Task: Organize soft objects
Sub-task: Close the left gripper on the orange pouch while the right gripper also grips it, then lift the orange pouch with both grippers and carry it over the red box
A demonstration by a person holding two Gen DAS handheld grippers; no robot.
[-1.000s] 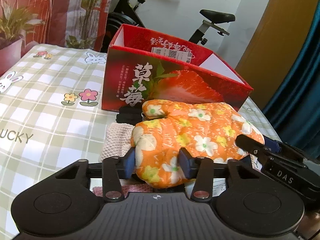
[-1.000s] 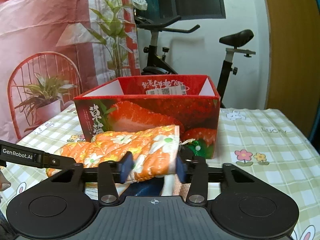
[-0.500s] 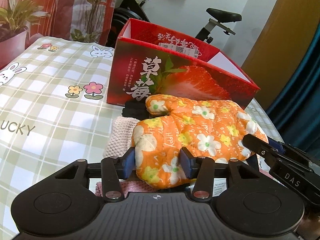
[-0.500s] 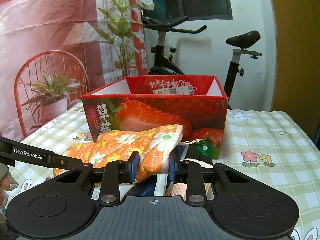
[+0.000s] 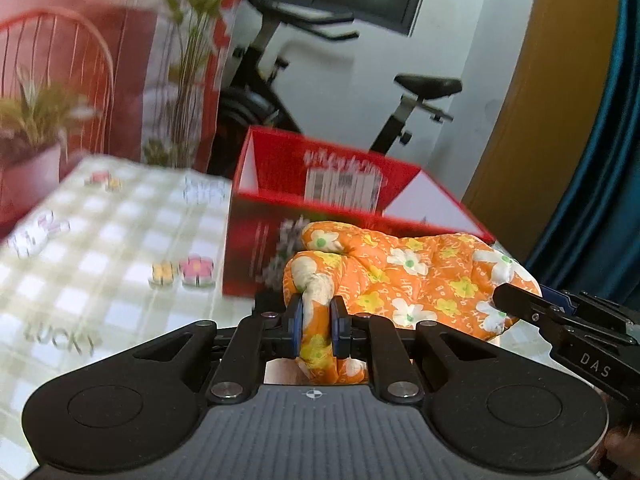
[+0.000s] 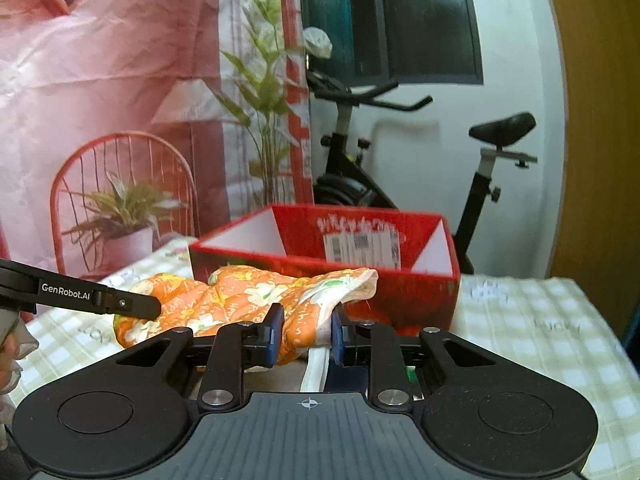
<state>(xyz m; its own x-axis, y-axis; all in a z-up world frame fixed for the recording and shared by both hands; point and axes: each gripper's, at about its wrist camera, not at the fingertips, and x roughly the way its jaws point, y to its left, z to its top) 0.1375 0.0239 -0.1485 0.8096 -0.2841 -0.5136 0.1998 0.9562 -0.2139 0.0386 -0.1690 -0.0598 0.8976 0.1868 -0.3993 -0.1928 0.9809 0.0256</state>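
Observation:
An orange oven mitt with white and yellow flowers hangs stretched between my two grippers, raised in front of the open red strawberry box. My left gripper is shut on the mitt's fingertip end, the fabric bunched tight between the blue pads. In the right wrist view the mitt runs leftward from my right gripper, whose jaws are closing with the cuff end pressed between them. Each gripper shows in the other's view: the right gripper and the left gripper. The box interior looks empty.
The table carries a green checked cloth with flower prints. A white strap hangs below the mitt. Behind the table stand an exercise bike and a potted plant. A blue curtain hangs on the right.
Both grippers have closed tighter on the mitt and risen, lifting it off the cloths below. The left pads went from wide around the mitt to pinched on it.

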